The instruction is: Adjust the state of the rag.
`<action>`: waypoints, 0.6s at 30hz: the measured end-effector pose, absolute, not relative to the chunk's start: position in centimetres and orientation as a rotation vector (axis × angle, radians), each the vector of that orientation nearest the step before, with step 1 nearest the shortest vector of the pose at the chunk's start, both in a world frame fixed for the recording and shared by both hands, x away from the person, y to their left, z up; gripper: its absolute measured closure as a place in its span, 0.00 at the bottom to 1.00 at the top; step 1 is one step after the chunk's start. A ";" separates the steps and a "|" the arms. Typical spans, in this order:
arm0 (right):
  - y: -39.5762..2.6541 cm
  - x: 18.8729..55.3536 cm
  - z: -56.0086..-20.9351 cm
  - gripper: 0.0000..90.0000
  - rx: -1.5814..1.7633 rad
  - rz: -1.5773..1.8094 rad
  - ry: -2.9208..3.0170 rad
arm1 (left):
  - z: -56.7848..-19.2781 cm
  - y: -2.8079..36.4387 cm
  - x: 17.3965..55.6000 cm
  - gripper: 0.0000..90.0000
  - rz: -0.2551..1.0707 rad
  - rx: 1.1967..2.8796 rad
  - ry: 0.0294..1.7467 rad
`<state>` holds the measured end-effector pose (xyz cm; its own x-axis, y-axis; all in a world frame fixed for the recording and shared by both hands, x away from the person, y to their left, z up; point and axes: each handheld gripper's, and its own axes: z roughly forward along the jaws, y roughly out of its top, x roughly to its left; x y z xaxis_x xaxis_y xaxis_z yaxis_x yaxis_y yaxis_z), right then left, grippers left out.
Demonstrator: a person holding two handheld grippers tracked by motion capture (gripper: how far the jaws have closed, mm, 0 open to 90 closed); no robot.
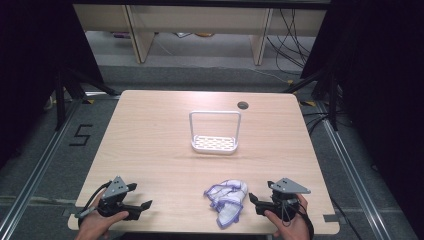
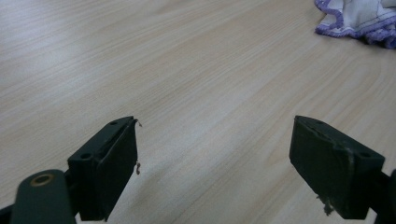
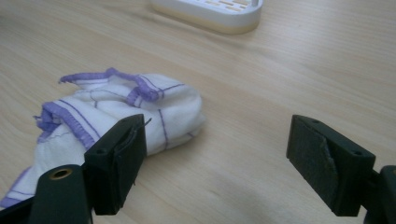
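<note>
A crumpled white cloth with purple trim point(image 1: 227, 198) lies near the table's front edge, right of centre. My right gripper point(image 1: 260, 192) rests just right of it, held by a hand and pointing toward it. In the right gripper view the jaws point(image 3: 217, 123) stand open with nothing between them, and the cloth point(image 3: 116, 107) lies just past the left jaw. My left gripper point(image 1: 140, 196) sits at the front left, well apart from the cloth. Its jaws point(image 2: 215, 126) are open over bare wood, with the cloth point(image 2: 359, 18) far off at the upper right.
A white slotted tray with a tall loop handle point(image 1: 215, 144) stands at the middle of the wooden table point(image 1: 150, 130); its base point(image 3: 210, 11) shows in the right gripper view. A round cable hole point(image 1: 243, 105) sits near the back edge. Dark curtains and cables flank the table.
</note>
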<state>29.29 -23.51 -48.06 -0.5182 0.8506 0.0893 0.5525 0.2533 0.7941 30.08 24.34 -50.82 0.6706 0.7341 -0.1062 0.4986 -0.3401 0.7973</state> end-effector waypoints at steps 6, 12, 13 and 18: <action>-23.4 29.3 -48.0 0.24 1.234 1.146 2.184 | -50.6 24.2 30.1 0.16 0.331 1.986 0.943; -22.5 28.7 -47.1 0.25 1.193 1.141 2.229 | -49.8 23.1 30.4 0.16 0.303 1.963 0.916; -22.2 28.6 -46.9 0.25 1.180 1.142 2.235 | -49.7 22.9 30.5 0.16 0.300 1.954 0.912; -21.4 28.3 -46.5 0.28 1.151 1.126 2.265 | -49.3 21.2 31.4 0.16 0.264 1.957 0.893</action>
